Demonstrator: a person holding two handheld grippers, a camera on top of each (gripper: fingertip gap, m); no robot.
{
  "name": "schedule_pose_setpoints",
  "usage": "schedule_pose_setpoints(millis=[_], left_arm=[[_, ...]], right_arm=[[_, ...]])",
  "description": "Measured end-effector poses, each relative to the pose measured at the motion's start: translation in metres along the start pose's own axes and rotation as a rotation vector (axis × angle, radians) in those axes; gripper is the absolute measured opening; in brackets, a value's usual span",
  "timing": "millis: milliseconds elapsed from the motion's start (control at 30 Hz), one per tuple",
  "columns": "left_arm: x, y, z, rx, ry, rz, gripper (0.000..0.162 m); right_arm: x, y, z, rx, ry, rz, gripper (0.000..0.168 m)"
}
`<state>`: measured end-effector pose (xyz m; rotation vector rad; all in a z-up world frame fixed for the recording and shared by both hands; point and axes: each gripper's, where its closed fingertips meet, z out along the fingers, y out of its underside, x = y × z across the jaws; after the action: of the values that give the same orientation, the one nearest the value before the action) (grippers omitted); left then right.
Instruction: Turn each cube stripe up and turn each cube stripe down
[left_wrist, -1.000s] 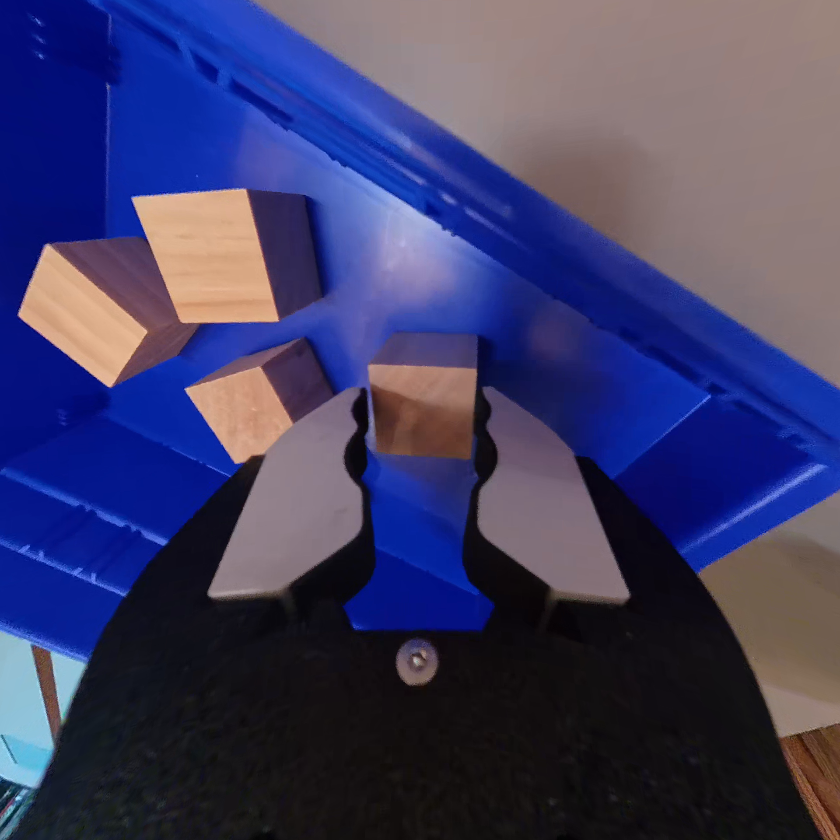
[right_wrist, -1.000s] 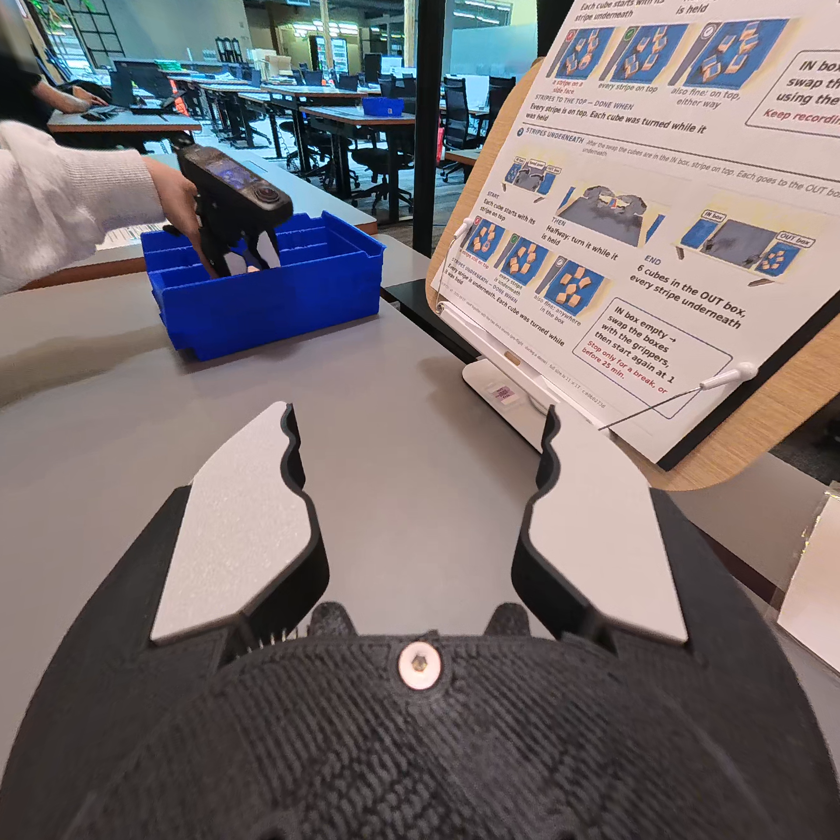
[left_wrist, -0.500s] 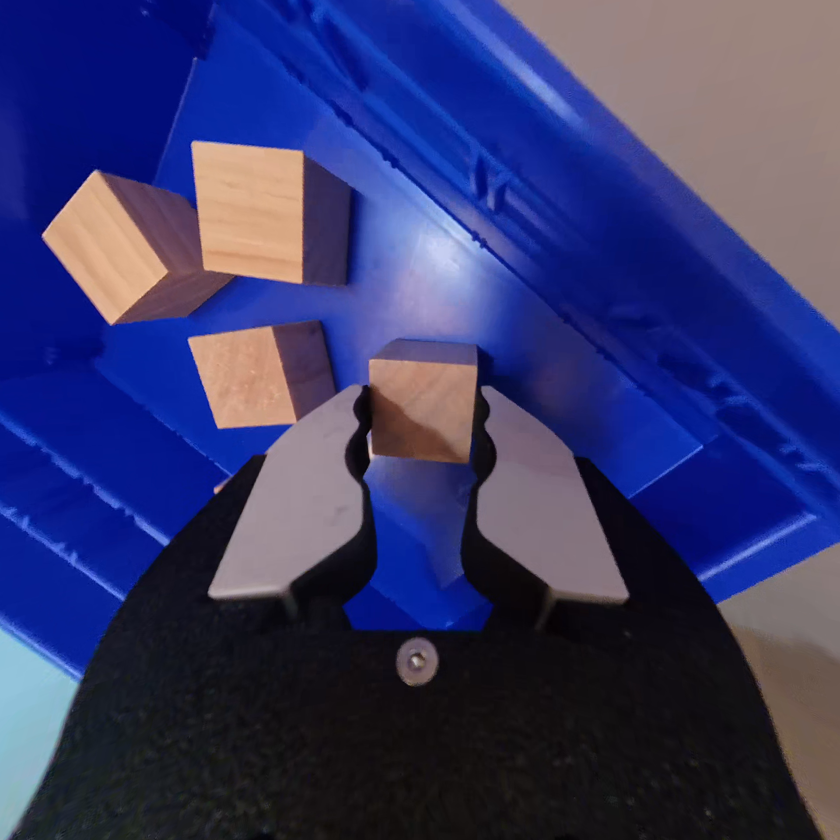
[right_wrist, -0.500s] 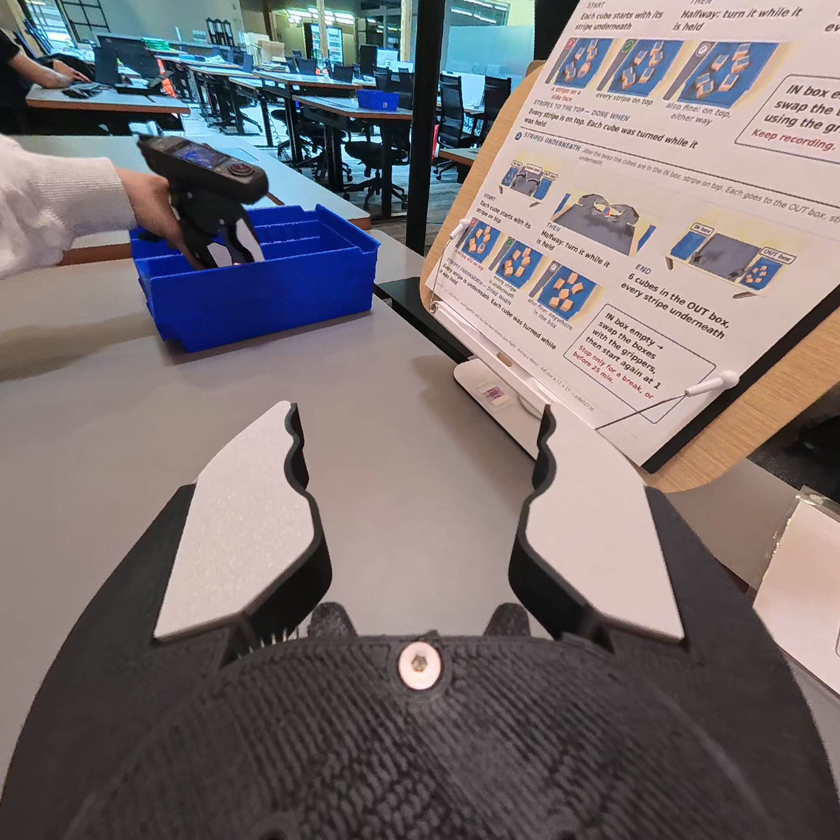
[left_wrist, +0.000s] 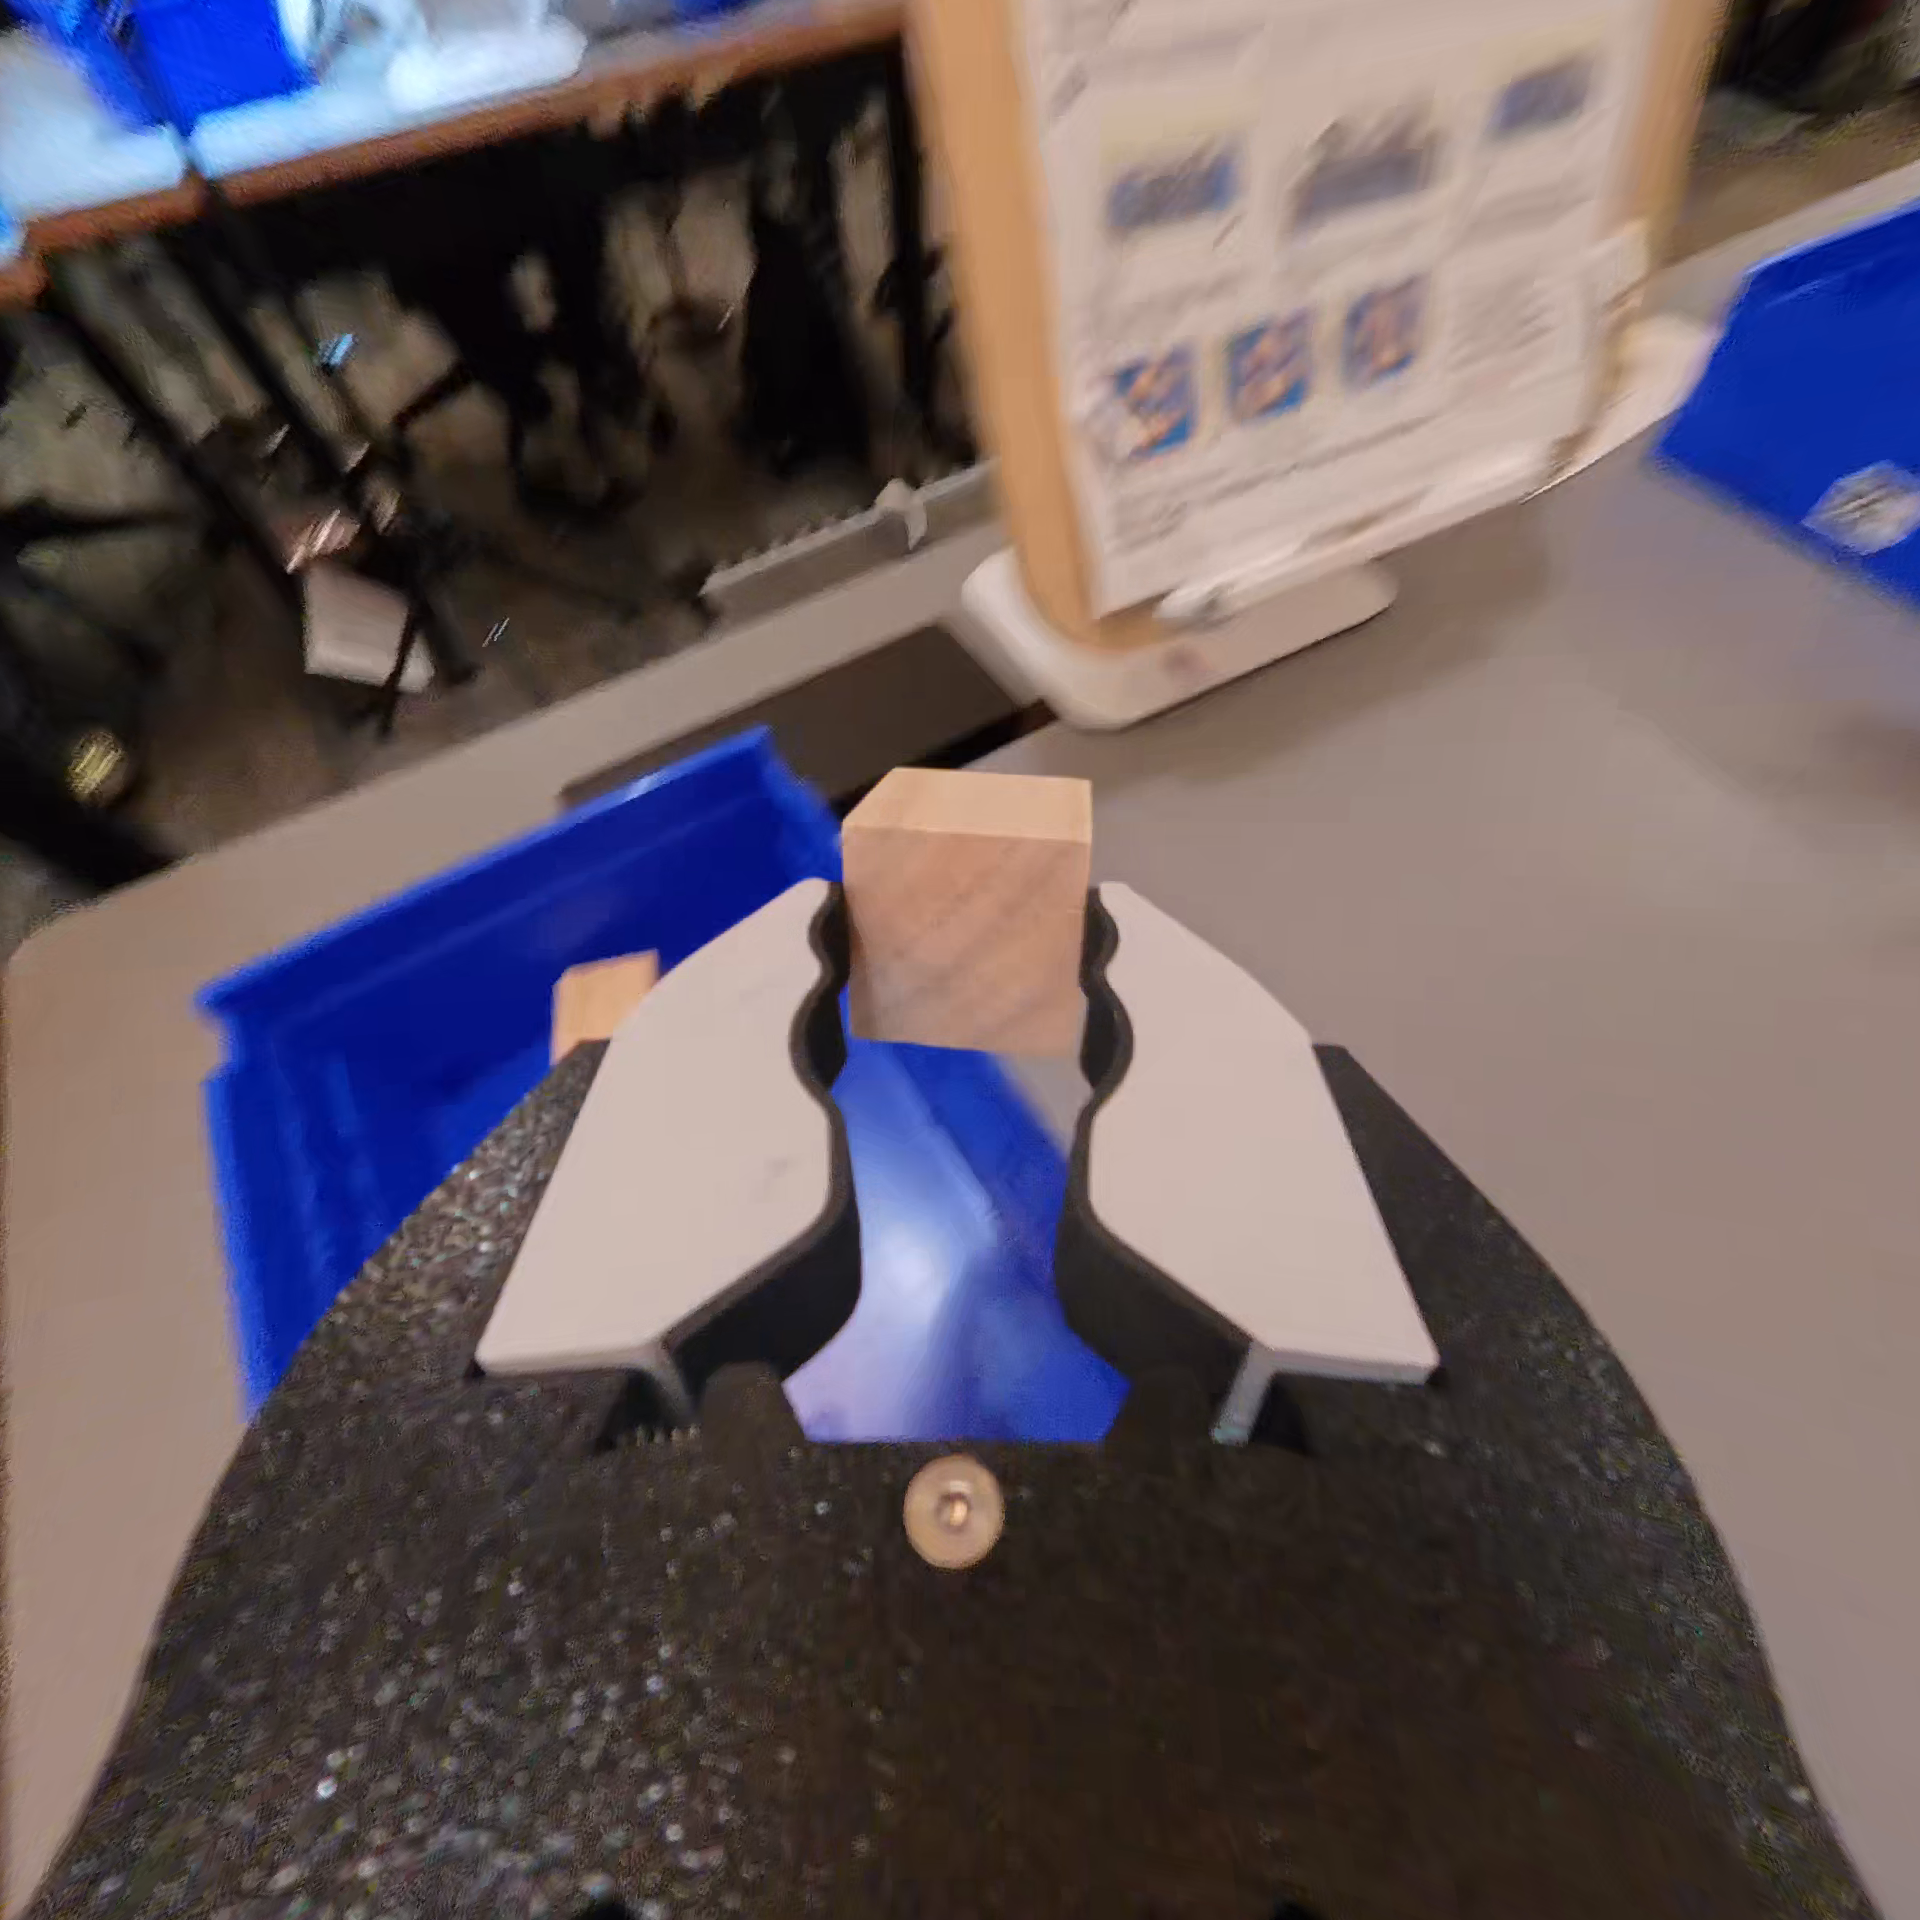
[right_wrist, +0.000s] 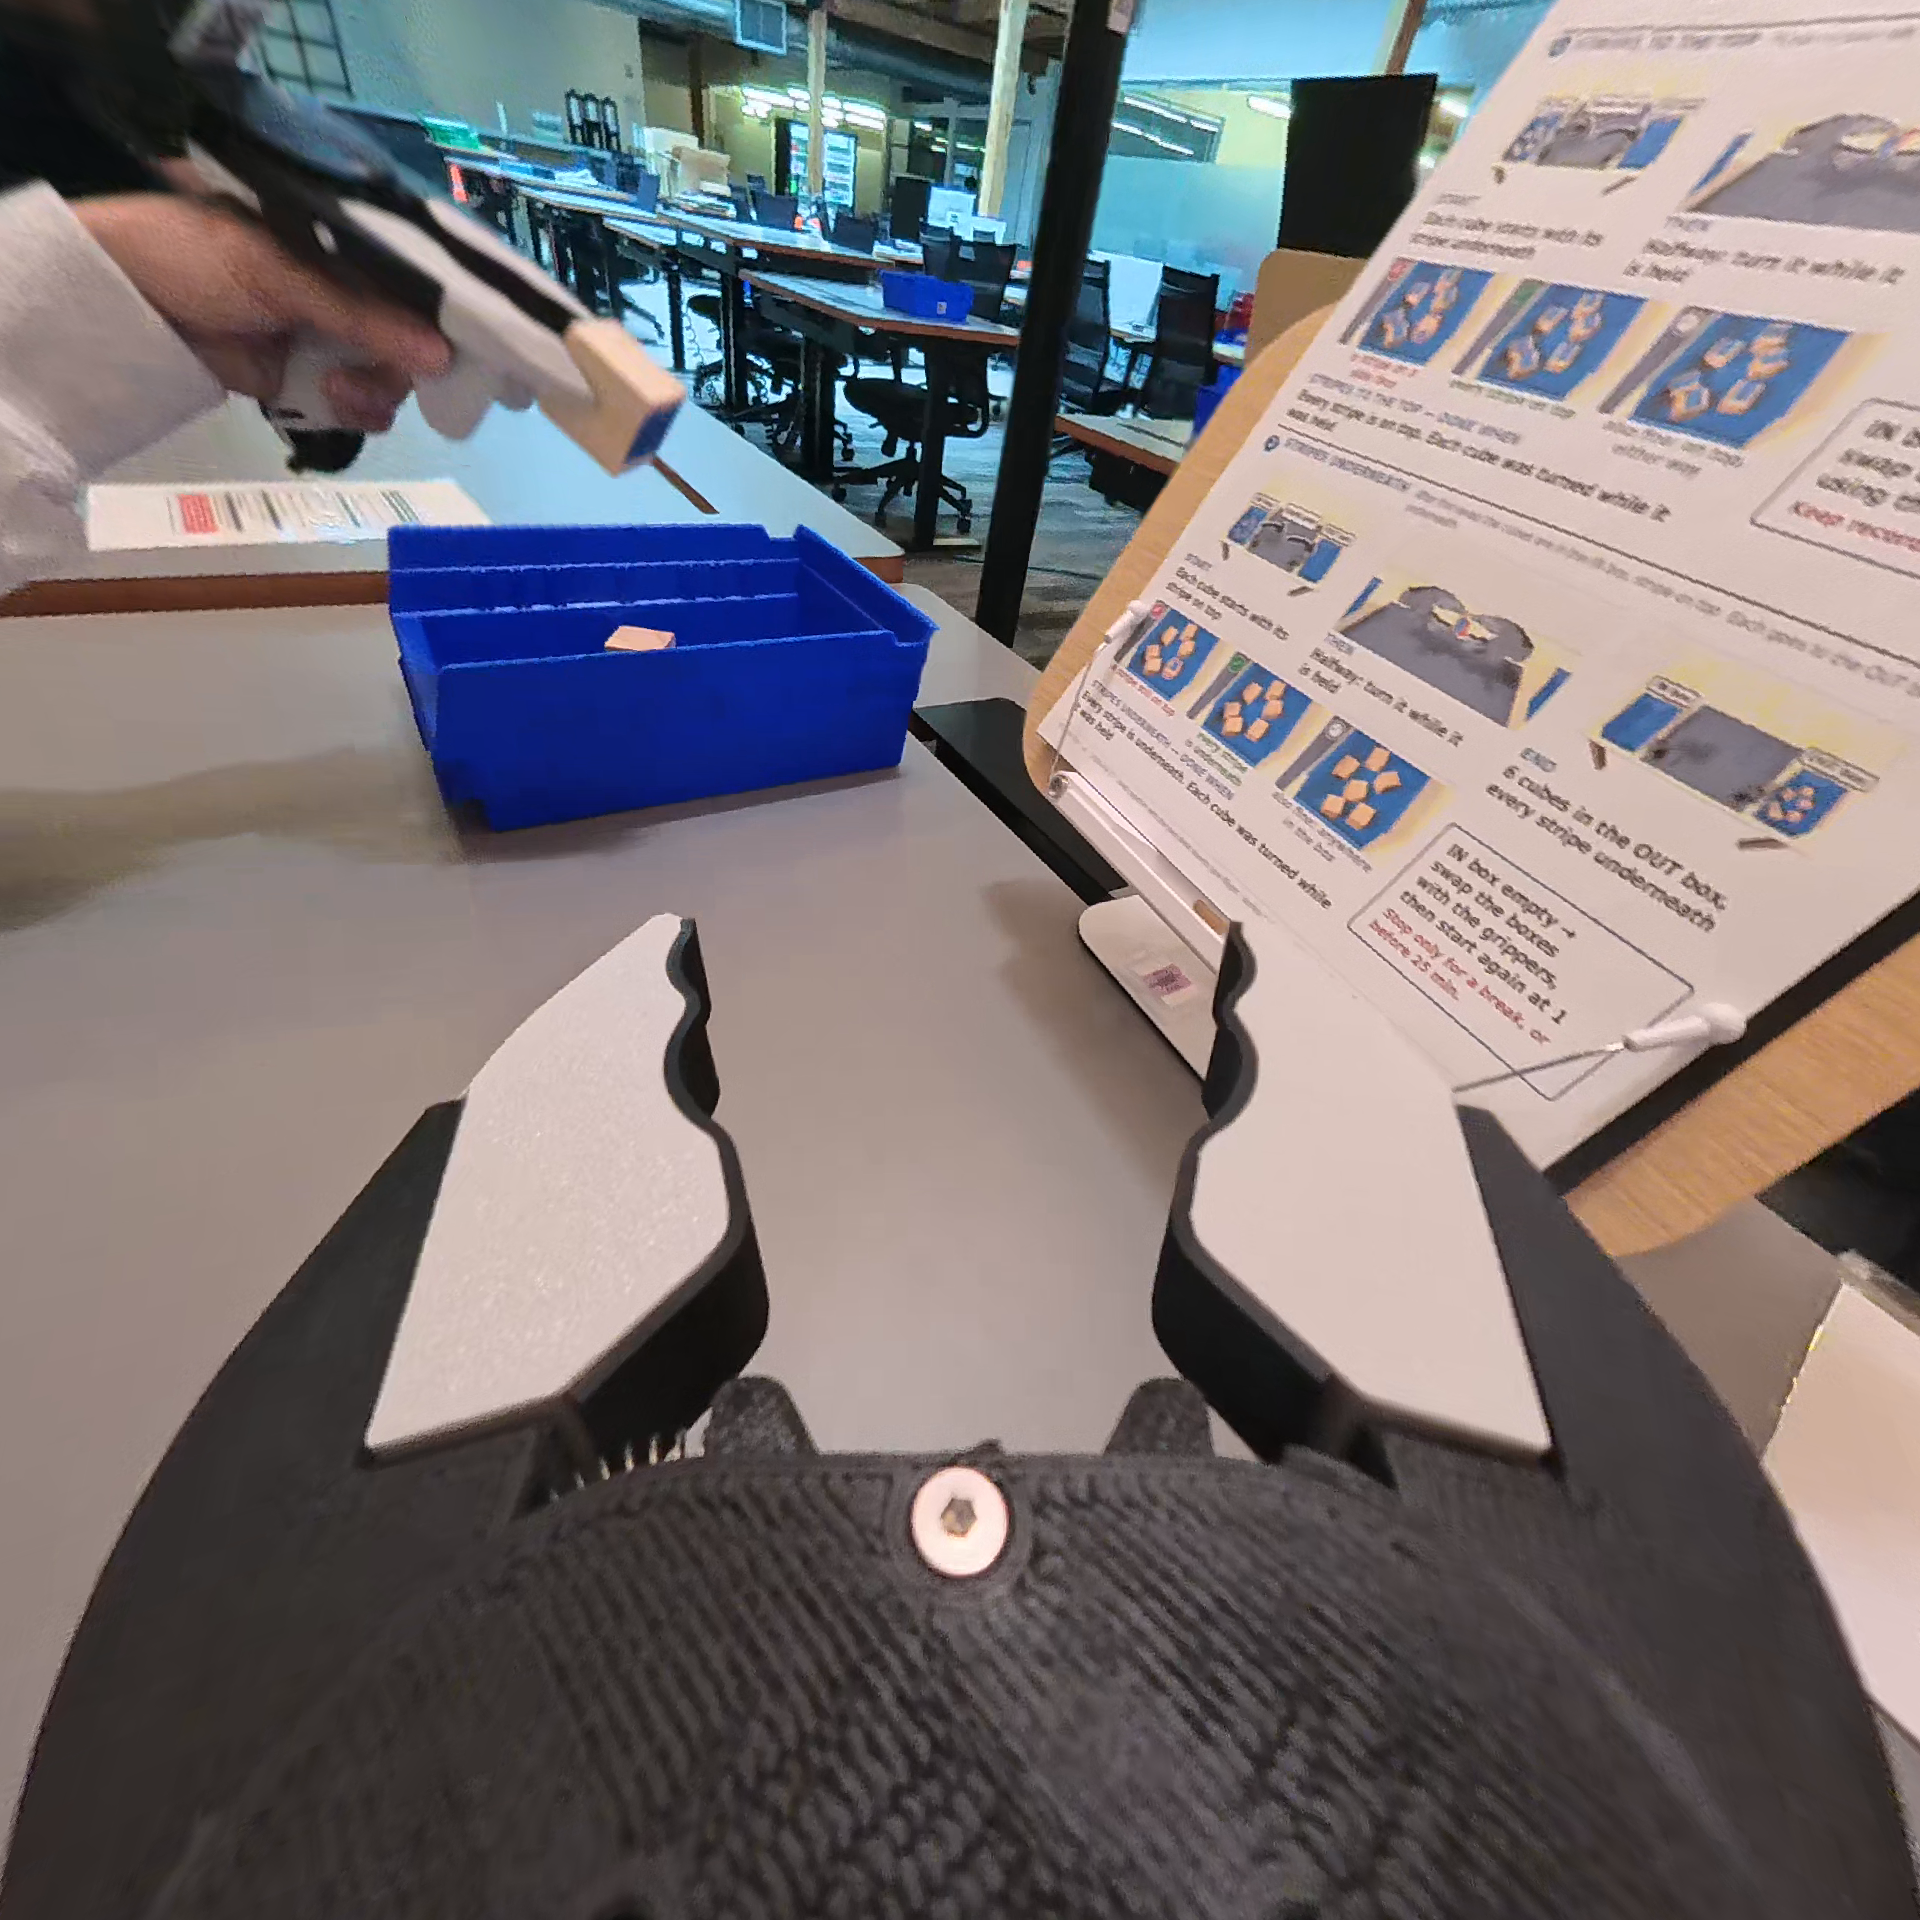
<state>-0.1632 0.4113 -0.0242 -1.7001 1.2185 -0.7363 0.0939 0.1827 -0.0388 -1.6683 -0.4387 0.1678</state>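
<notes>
Lifted out of the bin (right_wrist: 665, 738) in the left gripper (left_wrist: 966, 956), clamped on one cube (left_wrist: 961, 925); ready for turning; right gripper (right_wrist: 961, 1049) apart, empty, near.

Right gripper (right_wrist: 961, 1023) over grey table (right_wrist: 260, 935), jaws spread wide, nothing between. Blue bin (right_wrist: 665, 717) beyond it, one cube (right_wrist: 640, 638) inside. Above bin: left gripper (right_wrist: 582, 358) clamping wooden cube (right_wrist: 629, 407) (blue on its end face). Instruction board (right_wrist: 1558, 582) right of bin.
</notes>
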Motion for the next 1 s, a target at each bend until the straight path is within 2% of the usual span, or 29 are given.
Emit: schedule_pose_setpoints(millis=[33,200,333,533,633,867,1000], left_arm=[[0.020,-0.015,-0.002,0.053,0.069,0.003,0.042],[0.113,-0.065,-0.006,0.263,0.450,-0.066,0.042],[0.168,-0.081,0.001,0.344,0.692,-0.149,0.042],[0.222,-0.095,0.011,0.416,0.979,-0.301,0.042],[0.249,-0.094,0.019,0.401,1.070,-0.338,0.042],[0.297,-0.075,0.044,0.284,1.201,-0.353,0.042],[0.302,-0.069,0.052,0.305,1.242,-0.357,0.042]], right_arm=[[-0.003,-0.002,0.002,0.003,-0.003,-0.014,0.094],[-0.022,-0.018,0.011,0.076,-0.044,-0.055,0.089],[-0.034,-0.027,0.013,0.103,-0.049,-0.119,0.088],[-0.051,-0.055,0.005,0.217,-0.042,-0.255,0.083],[-0.062,-0.065,0.000,0.269,-0.040,-0.372,0.082],[-0.067,-0.057,-0.012,0.190,-0.017,-0.665,0.081],[-0.066,-0.054,-0.019,0.181,-0.063,-0.618,0.079]])
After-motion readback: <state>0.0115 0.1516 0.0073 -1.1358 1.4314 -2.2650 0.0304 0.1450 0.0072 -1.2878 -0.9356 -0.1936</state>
